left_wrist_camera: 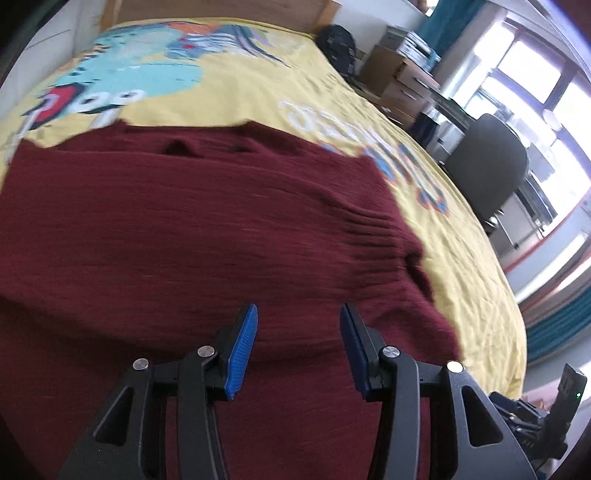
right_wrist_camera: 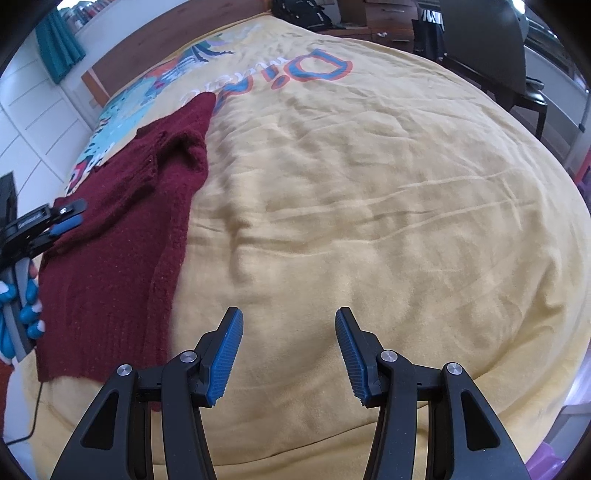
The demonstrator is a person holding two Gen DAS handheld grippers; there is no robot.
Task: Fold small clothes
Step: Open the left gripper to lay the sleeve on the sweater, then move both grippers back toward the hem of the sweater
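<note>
- Left wrist view: the left gripper [left_wrist_camera: 298, 314] hangs over a dark red sweater [left_wrist_camera: 207, 236]; its two blue pads [left_wrist_camera: 242, 350] stand apart with a clear gap and nothing between them; only sweater cloth shows below the gap, and the picture is too blurred to say whether the tips touch it.
- The sweater is spread flat on a yellow bedspread [left_wrist_camera: 436, 258] and fills most of this view; its ribbed edge lies toward the right side, and the neck opening sits at the far edge.
- The bedspread carries a light blue cartoon print [left_wrist_camera: 140, 74] near the headboard [left_wrist_camera: 207, 9] and lettering to the right of the sweater.
- Beyond the bed on the right stand a dark chair [left_wrist_camera: 487, 162], stacked cardboard boxes [left_wrist_camera: 399, 77] and a bright window [left_wrist_camera: 532, 66]; a black backpack [left_wrist_camera: 338, 44] leans by the bed's far corner.
- Right wrist view: the right gripper [right_wrist_camera: 289, 317] hovers over bare bedspread [right_wrist_camera: 369, 206]; its blue pads are parted about halfway and hold nothing.
- The sweater [right_wrist_camera: 122, 229] lies at the left of this view, well apart from the right gripper; one sleeve stretches toward the lettering.
- The left gripper [right_wrist_camera: 64, 218] appears at the far left edge over the sweater's edge, held by a hand in a blue and white glove [right_wrist_camera: 27, 314].
- A teal curtain [right_wrist_camera: 59, 44] hangs at the upper left.
</note>
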